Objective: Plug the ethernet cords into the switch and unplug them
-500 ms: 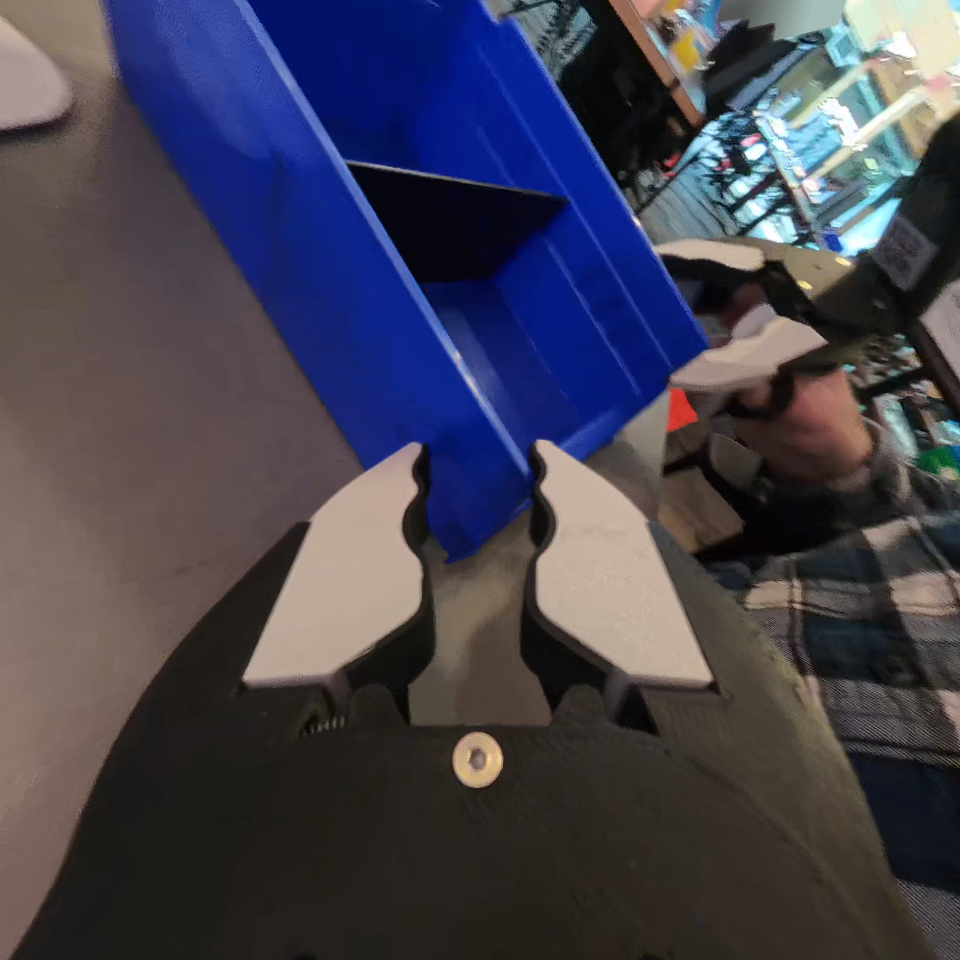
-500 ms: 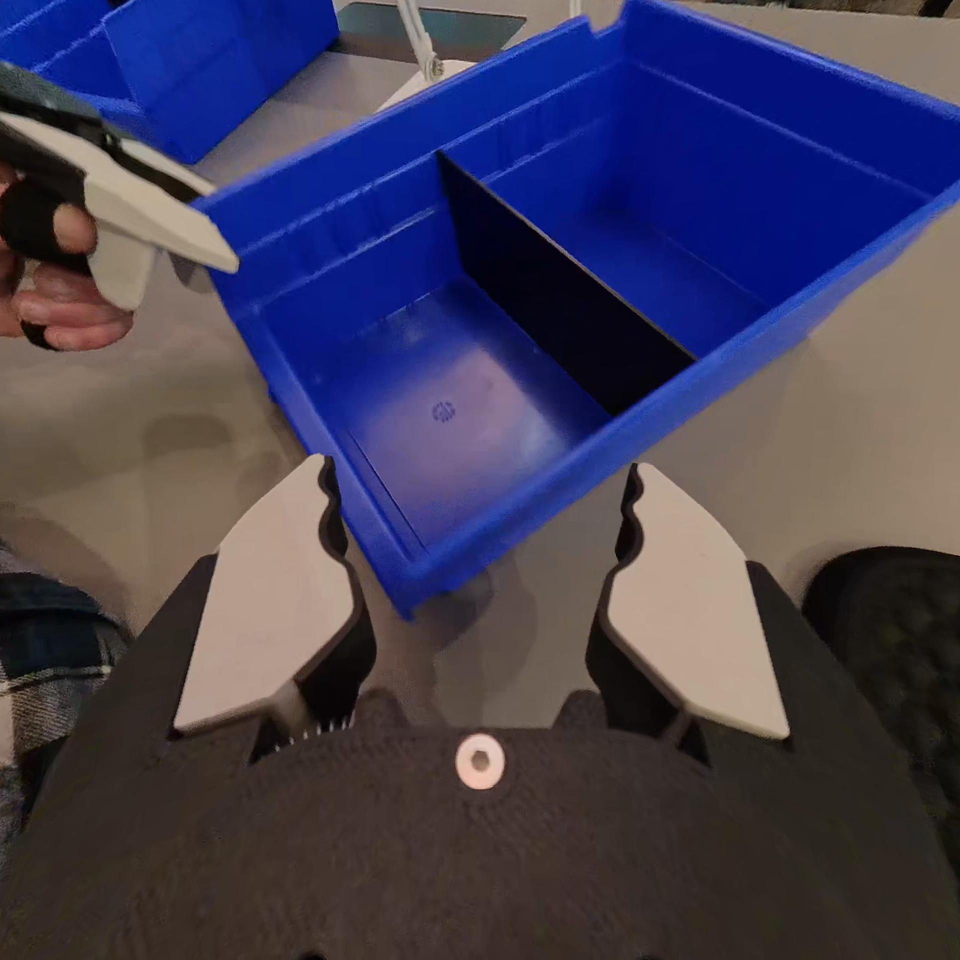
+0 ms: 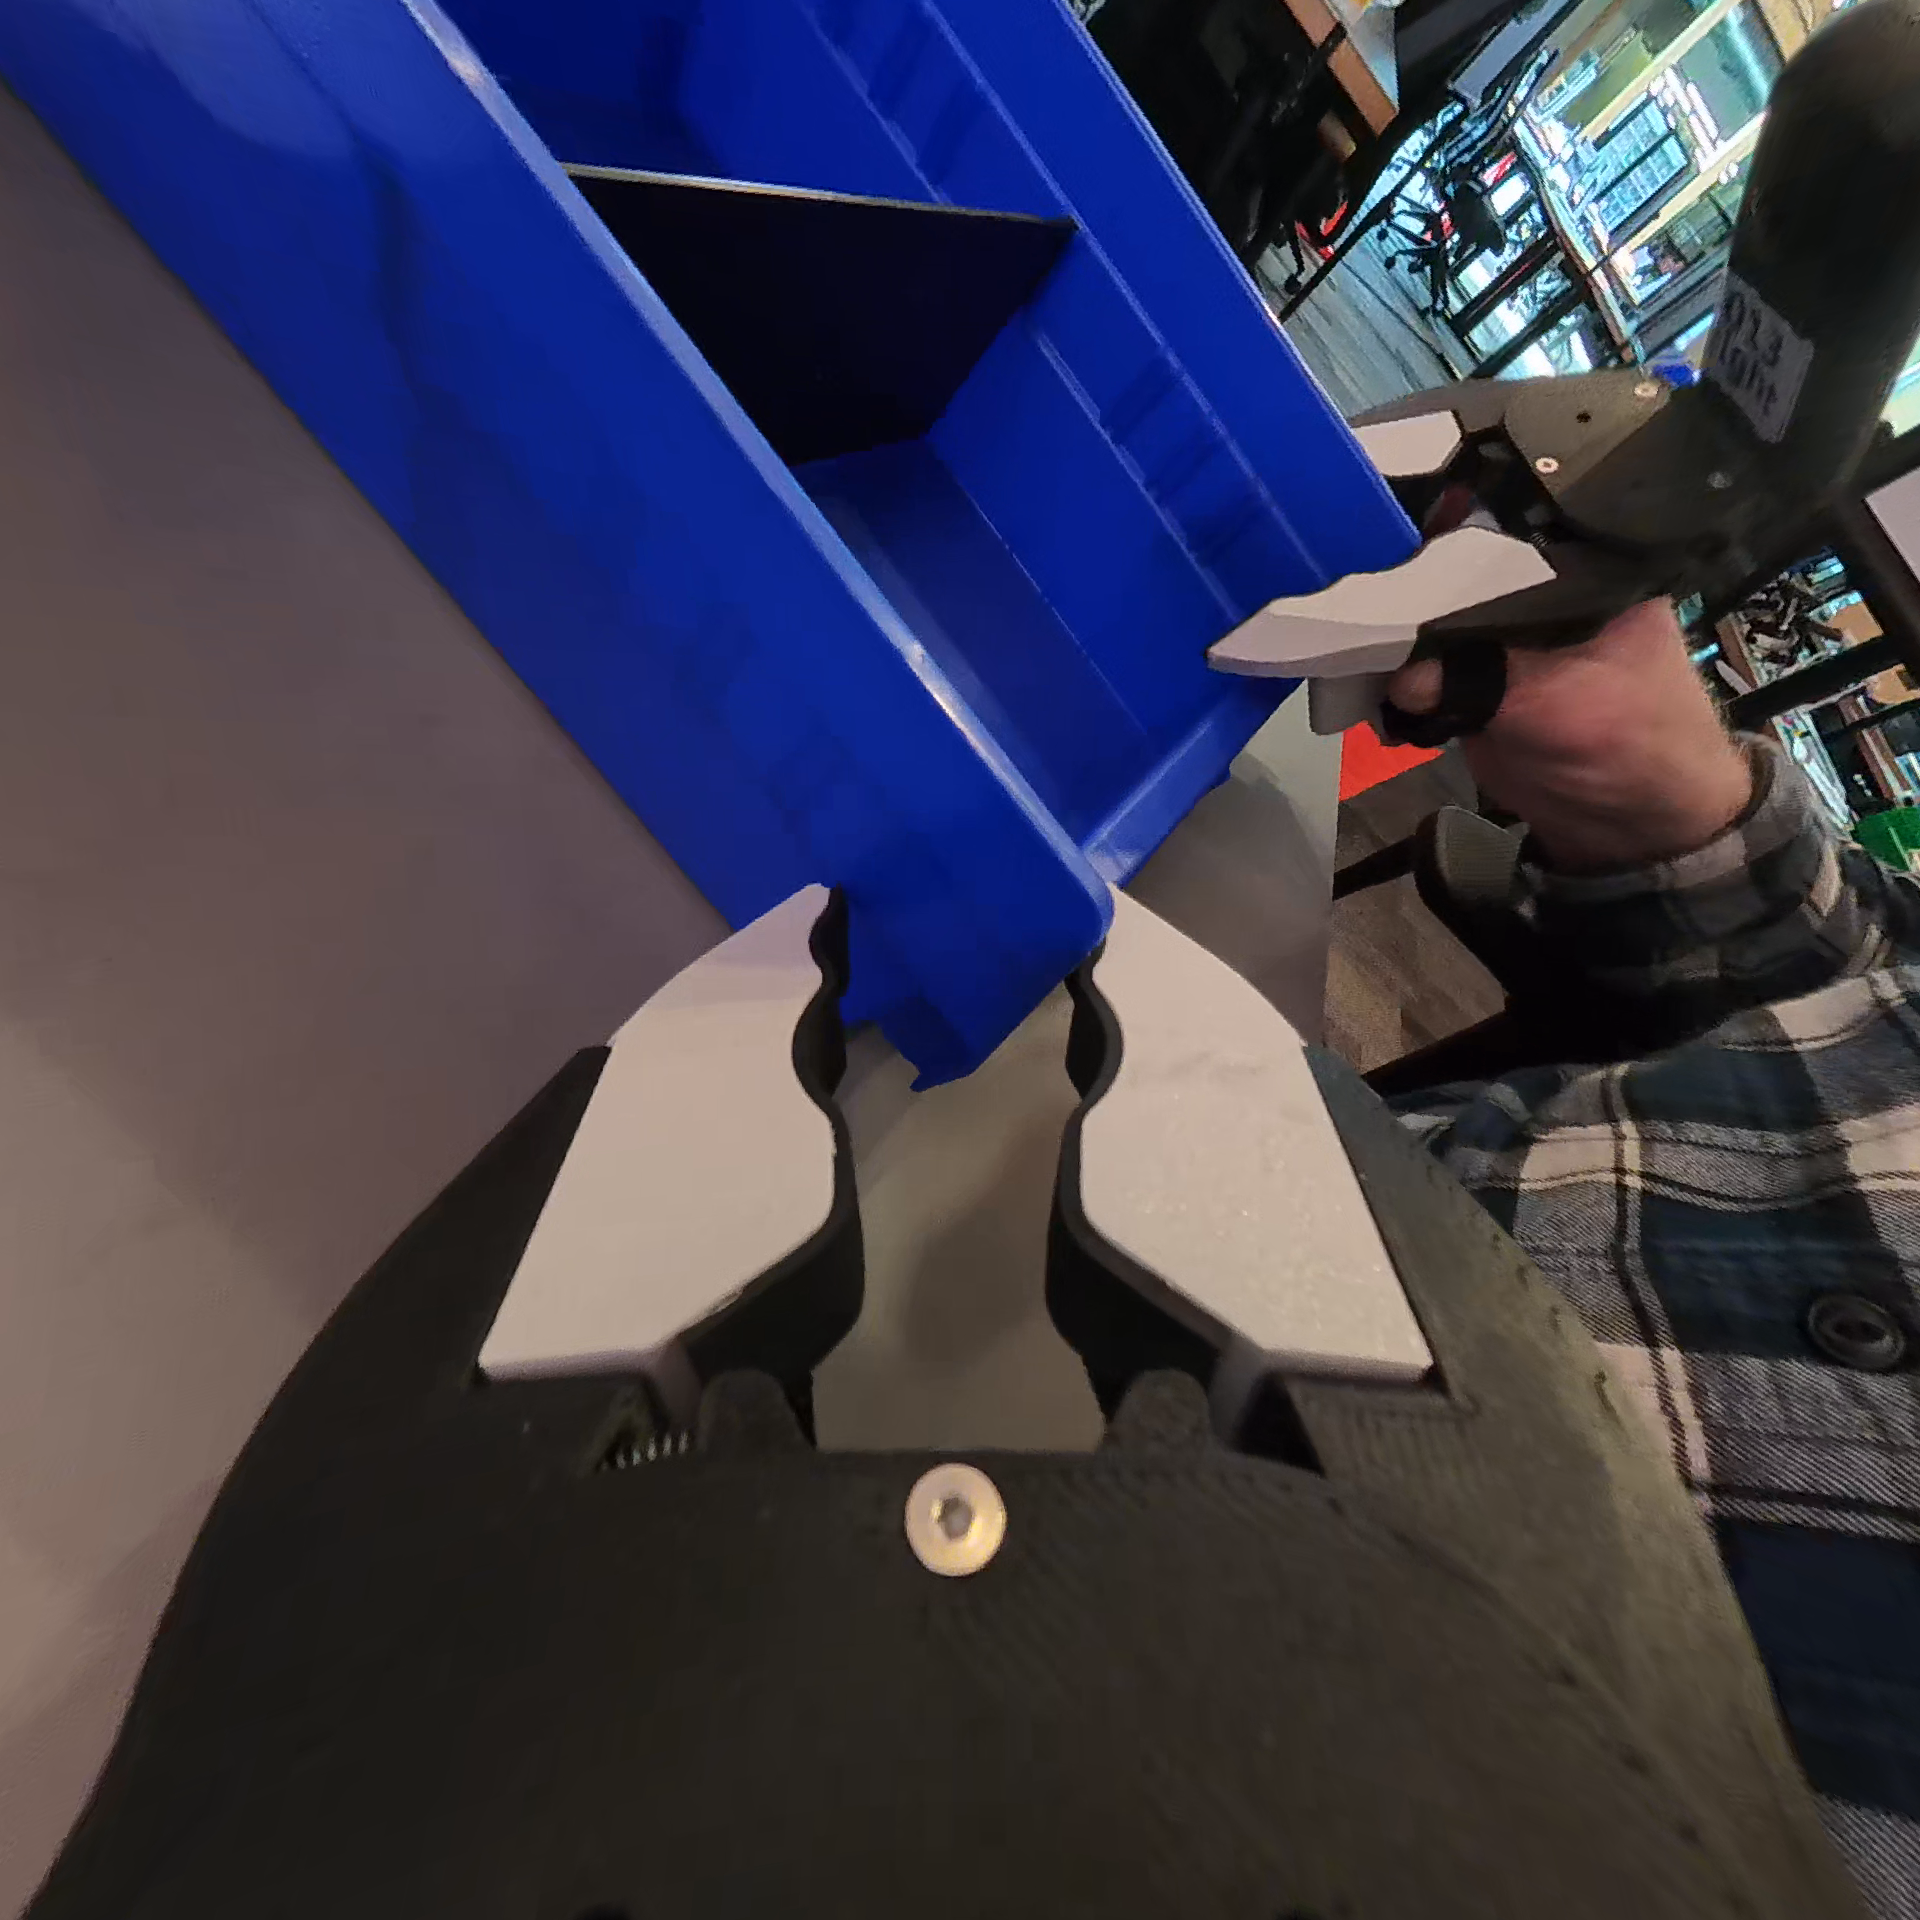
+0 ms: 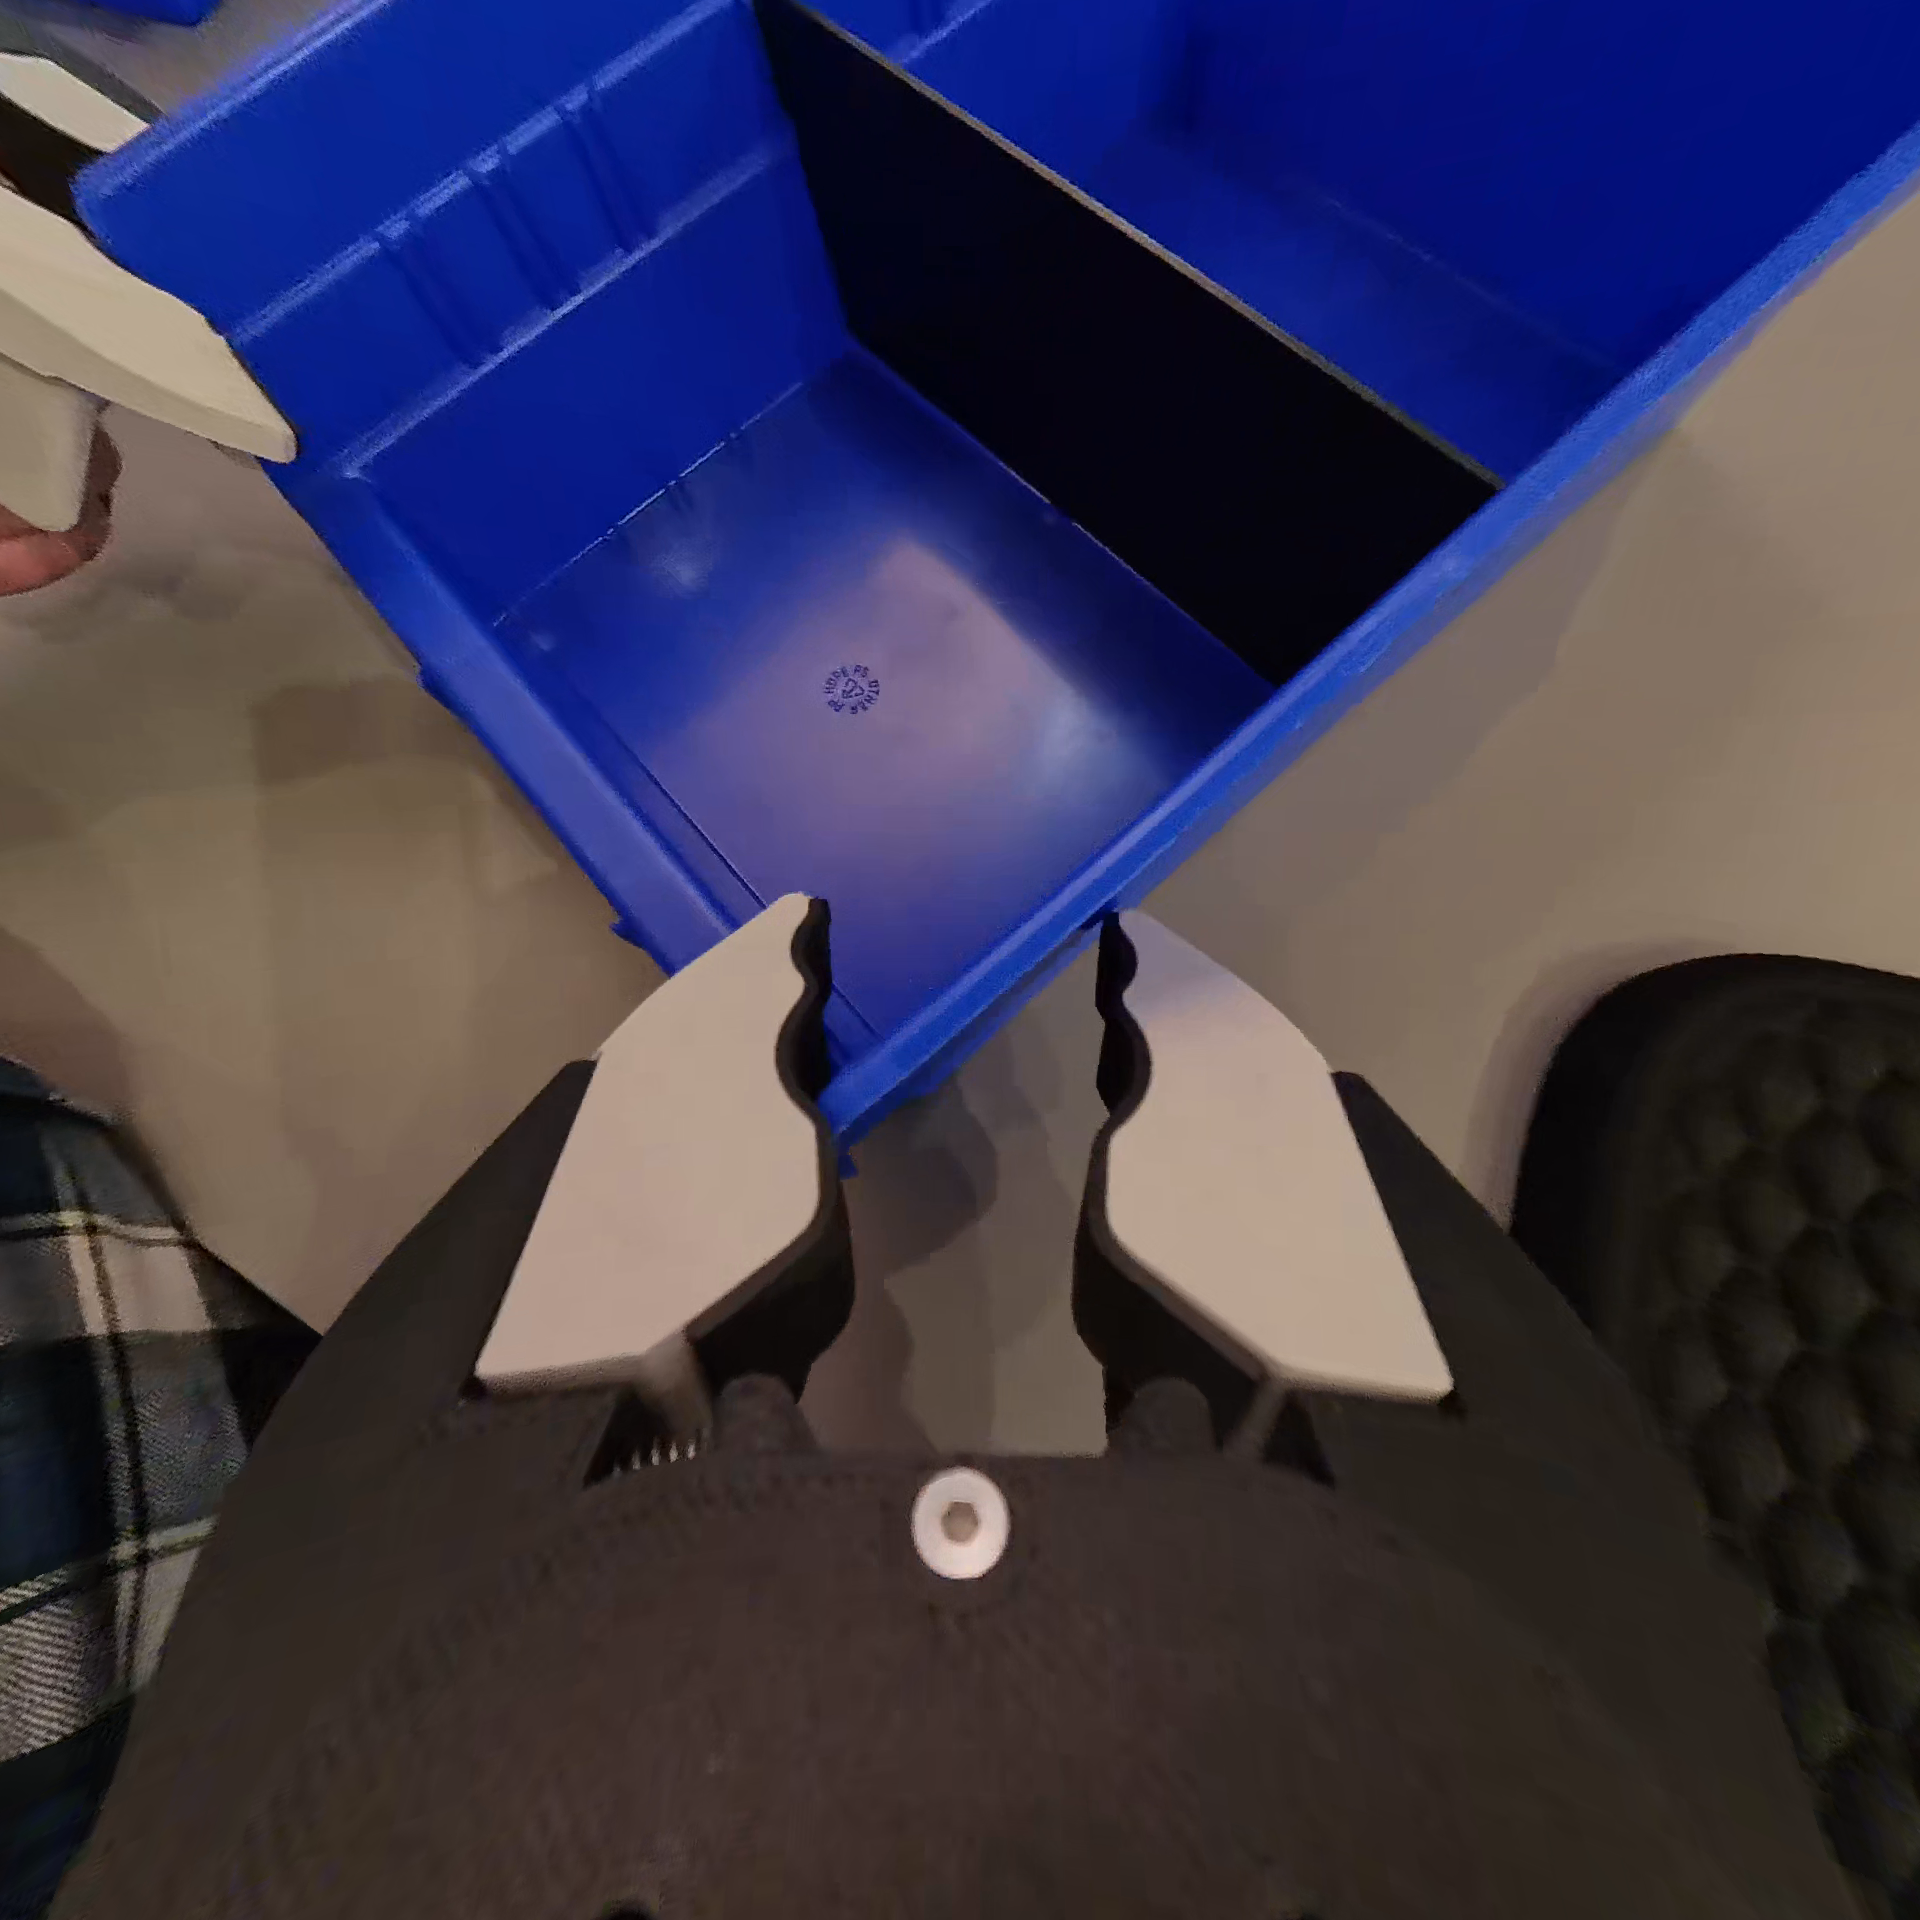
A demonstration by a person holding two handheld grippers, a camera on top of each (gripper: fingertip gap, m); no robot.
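both sit at bin [image 3: 623,623] corners, 6 o'clock in each view: left gripper [image 3: 961,935] pinches its corner, right gripper [image 4: 961,925] straddles, grip unclear. no cords or switch visible; squeeze evenly, lift level

The blue bin's [image 4: 1455,582] near compartment lies open above, bounded by its black divider [image 4: 1143,416].

My left gripper [image 3: 961,997] has its jaws around the near corner of the blue bin [image 3: 644,540], both pads look pressed on it. Black divider [image 3: 810,312] inside at 12 o'clock. Right gripper [image 3: 1340,582] sits on the bin's far corner at 2 o'clock.
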